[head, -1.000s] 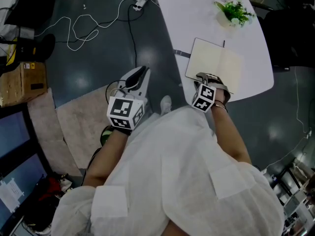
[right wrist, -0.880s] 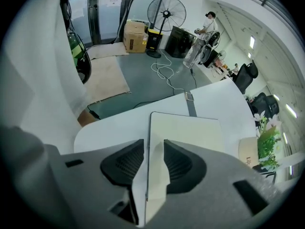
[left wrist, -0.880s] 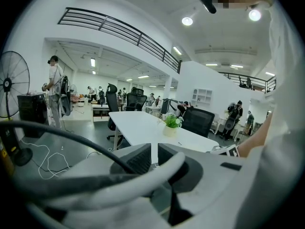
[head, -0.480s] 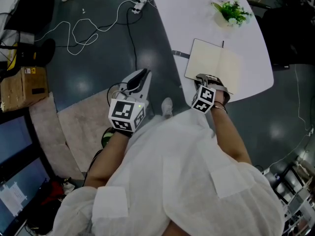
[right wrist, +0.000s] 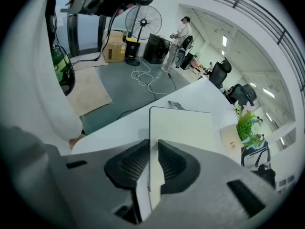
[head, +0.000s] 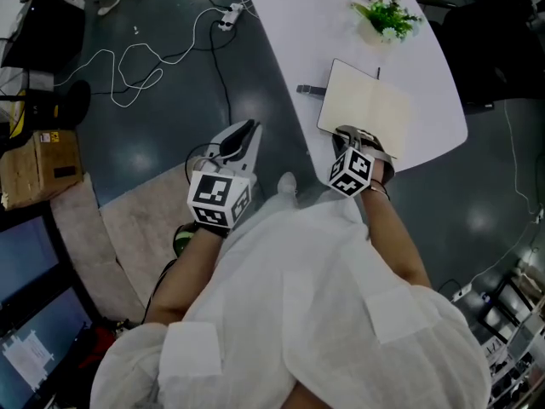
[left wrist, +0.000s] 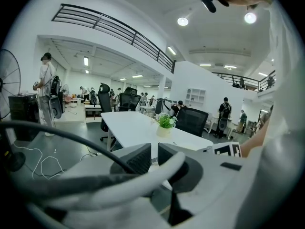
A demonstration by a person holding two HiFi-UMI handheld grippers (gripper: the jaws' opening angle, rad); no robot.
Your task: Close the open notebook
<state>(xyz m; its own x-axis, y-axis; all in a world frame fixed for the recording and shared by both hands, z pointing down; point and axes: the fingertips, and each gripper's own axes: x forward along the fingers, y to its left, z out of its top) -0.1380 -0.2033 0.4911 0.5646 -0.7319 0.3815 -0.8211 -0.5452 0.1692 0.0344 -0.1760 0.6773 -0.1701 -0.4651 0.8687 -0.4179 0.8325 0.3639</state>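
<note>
The open notebook (head: 368, 107) lies in the upper right of the head view, on the white worktop (head: 289, 15). The right gripper (right wrist: 153, 146) has just been closing its jaws and now pinches the notebook's near edge. I think it should swing this leaf over the spine, not drag it. The left gripper (left wrist: 153, 149) hangs empty, jaws nearly together.

One camera sits on the person's head and looks steeply down from well above onto the end of the white table (head: 289, 7). The camera on the left gripper (head: 249, 126) faces almost level across the room. The one on the right gripper (head: 351, 135) tilts down, close over the notebook (right wrist: 181, 128). All three catch the table and its potted plant (head: 385, 17).
</note>
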